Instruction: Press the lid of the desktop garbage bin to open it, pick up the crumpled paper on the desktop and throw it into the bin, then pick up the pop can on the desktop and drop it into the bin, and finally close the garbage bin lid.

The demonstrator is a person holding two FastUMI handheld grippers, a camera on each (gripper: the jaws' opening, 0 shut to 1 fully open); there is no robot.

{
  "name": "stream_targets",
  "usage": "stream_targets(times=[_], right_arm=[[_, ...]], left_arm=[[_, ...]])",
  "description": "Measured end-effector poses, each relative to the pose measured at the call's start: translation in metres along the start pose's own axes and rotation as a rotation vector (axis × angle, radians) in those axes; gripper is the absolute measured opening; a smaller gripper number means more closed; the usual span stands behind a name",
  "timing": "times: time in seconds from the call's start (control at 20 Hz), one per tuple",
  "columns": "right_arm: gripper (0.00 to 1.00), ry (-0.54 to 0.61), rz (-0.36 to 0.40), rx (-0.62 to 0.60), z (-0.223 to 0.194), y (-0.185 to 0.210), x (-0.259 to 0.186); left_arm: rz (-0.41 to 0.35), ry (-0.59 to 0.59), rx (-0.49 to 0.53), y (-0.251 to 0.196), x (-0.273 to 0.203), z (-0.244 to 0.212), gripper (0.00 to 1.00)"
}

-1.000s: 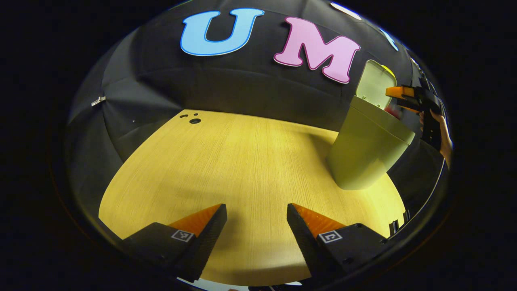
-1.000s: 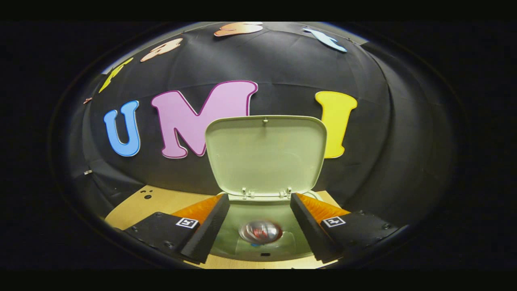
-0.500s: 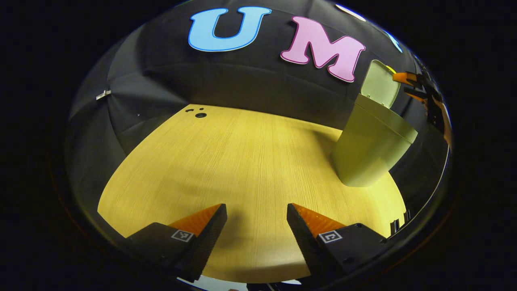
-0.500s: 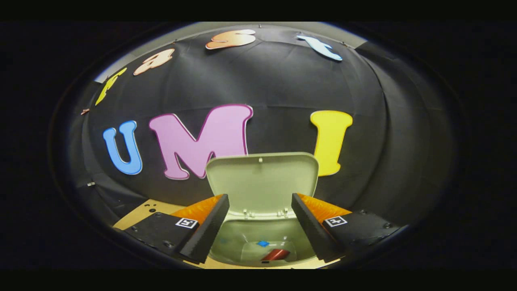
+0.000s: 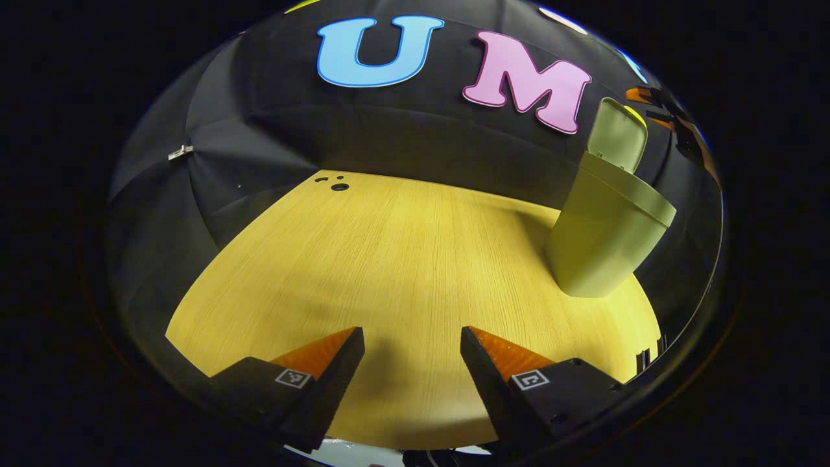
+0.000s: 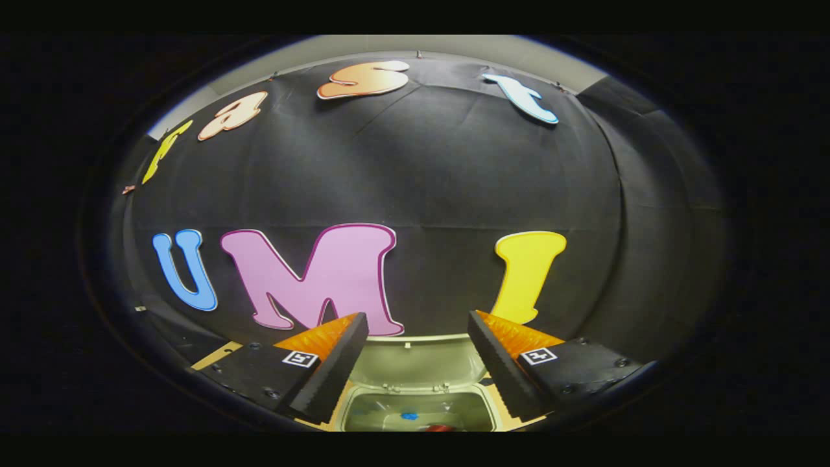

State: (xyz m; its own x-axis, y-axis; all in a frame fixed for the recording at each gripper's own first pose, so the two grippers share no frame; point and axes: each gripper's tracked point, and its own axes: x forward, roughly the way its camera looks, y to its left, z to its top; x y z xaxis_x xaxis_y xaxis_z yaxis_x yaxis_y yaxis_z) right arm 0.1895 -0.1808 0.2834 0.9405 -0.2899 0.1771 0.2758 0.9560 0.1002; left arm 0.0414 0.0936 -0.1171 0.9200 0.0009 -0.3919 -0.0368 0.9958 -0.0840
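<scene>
Wooden table (image 5: 402, 259), bin (image 5: 606, 233) lid (image 5: 619, 133) up, red scrap (image 6: 438, 427) inside

Left gripper view: rides low over my left fingers (image 5: 337, 370), looking forward and down across the pale wooden surface (image 5: 389, 259) toward the black cloth wall.
Right gripper view: sits high above my right fingers (image 6: 337, 363), facing the cloth wall almost level, close over the pale green plastic bin (image 6: 415, 405), whose mouth lies just below.
Shared: both see the bin (image 5: 603, 233) with its raised green lid (image 5: 616, 133) (image 6: 415, 357), and the surface (image 6: 217, 355).
</scene>
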Motion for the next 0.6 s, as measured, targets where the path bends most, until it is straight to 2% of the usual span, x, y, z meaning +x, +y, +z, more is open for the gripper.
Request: stream_targets(times=[0.25, 0.5, 0.6], right_arm=[[0.96, 0.039, 0.01, 0.002, -0.007, 0.008, 0.032], [0.97, 0.12, 0.009, 0.045, -0.027, 0.005, 0.045], [0.97, 0.145, 0.005, 0.017, -0.034, 0.001, 0.044]], left_arm=[[0.03, -0.003, -0.052, 0.009, -0.003, -0.001, 0.96], [0.048, -0.009, -0.044, 0.019, -0.007, -0.004, 0.96], [0.046, -0.009, -0.04, 0.023, -0.007, -0.005, 0.96]])
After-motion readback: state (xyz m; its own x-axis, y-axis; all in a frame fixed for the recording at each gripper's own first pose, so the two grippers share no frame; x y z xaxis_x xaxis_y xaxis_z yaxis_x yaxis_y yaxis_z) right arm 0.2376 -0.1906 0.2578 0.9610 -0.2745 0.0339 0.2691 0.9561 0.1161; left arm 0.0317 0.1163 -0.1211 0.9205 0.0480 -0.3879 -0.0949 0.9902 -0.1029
